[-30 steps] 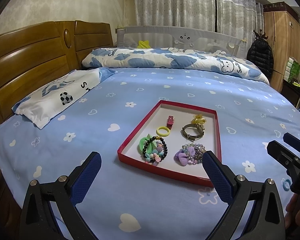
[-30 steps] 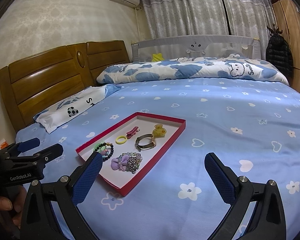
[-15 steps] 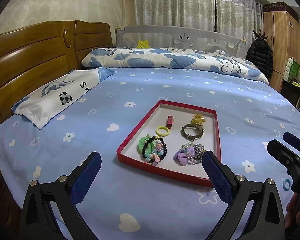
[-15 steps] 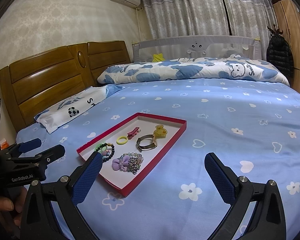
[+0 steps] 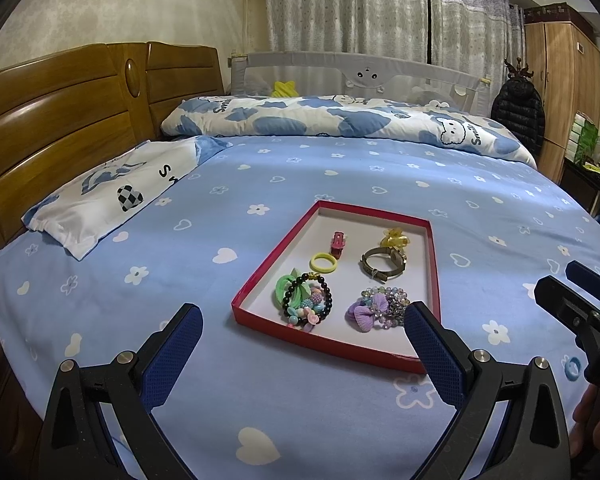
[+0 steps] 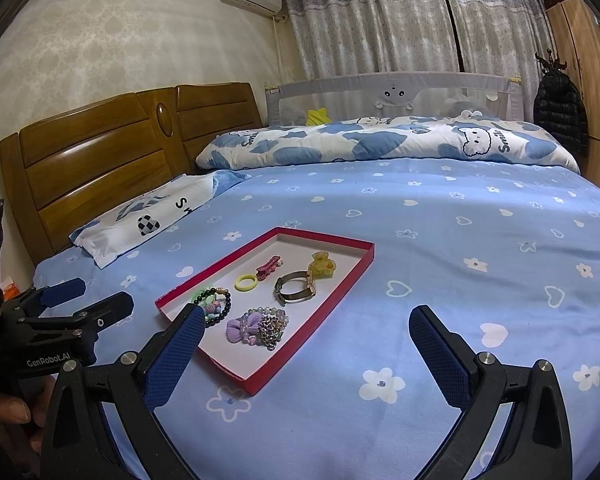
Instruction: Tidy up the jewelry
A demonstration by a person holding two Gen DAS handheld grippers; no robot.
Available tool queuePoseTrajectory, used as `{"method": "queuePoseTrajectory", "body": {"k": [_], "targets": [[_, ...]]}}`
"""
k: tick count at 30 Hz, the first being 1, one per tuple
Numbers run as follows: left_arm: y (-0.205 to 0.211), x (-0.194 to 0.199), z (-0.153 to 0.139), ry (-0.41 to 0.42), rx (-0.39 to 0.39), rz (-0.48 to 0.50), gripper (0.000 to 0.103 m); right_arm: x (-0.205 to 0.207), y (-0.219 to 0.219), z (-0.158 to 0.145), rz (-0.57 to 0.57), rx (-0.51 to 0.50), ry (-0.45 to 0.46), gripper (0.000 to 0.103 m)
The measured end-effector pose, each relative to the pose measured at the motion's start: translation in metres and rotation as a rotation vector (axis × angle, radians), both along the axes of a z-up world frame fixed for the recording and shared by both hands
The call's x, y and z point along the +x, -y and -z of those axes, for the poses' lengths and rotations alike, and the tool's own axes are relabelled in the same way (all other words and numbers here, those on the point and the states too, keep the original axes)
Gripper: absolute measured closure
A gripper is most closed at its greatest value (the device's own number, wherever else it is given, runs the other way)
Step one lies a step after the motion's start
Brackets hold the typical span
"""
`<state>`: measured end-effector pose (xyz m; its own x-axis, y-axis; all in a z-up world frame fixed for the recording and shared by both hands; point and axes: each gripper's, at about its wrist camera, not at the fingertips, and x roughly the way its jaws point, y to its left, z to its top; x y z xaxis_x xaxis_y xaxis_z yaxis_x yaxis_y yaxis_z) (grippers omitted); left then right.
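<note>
We read "GenRobot.AI" on the left gripper (image 6: pixel 80 294). Red tray (image 5: pixel 434 276) on the bed (image 5: pixel 260 380) holds watch (image 5: pixel 382 266), yellow ring (image 5: pixel 324 262), bracelets. Both grippers' jaws wide open, empty; right gripper (image 6: pixel 306 346) near the tray.

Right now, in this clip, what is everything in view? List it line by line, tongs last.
tray: one, red rim, white inside, on the bed
watch: one, olive strap, tray's right side
hair claw: one, yellow, beyond the watch
hair clip: one, red-pink, far left of tray
hair tie: one, yellow, near the clip
bead bracelet: one, black, near left, over green and pastel pieces
bow pile: one, purple bow with clear beads, near right
bedsheet: one, blue, white hearts and flowers
pillow: one, white and blue, by headboard
headboard: one, brown wood
duvet: one, white and blue, far side
left tongs: open, empty
right tongs: open, empty
</note>
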<state>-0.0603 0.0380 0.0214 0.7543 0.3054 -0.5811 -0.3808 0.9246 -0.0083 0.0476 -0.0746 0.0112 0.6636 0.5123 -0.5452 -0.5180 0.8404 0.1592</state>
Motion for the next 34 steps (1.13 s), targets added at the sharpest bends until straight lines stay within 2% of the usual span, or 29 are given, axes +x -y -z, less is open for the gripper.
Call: {"method": "queuePoseTrajectory", "body": {"k": [23, 34], "targets": [[0.002, 0.003, 0.000, -0.005, 0.005, 0.004, 0.002, 0.001, -0.010, -0.004, -0.007, -0.002, -0.003, 0.000], [-0.006, 0.011, 0.000, -0.001, -0.028, 0.006, 0.001, 0.007, -0.015, 0.000, -0.011, -0.001, -0.020, 0.000]]}}
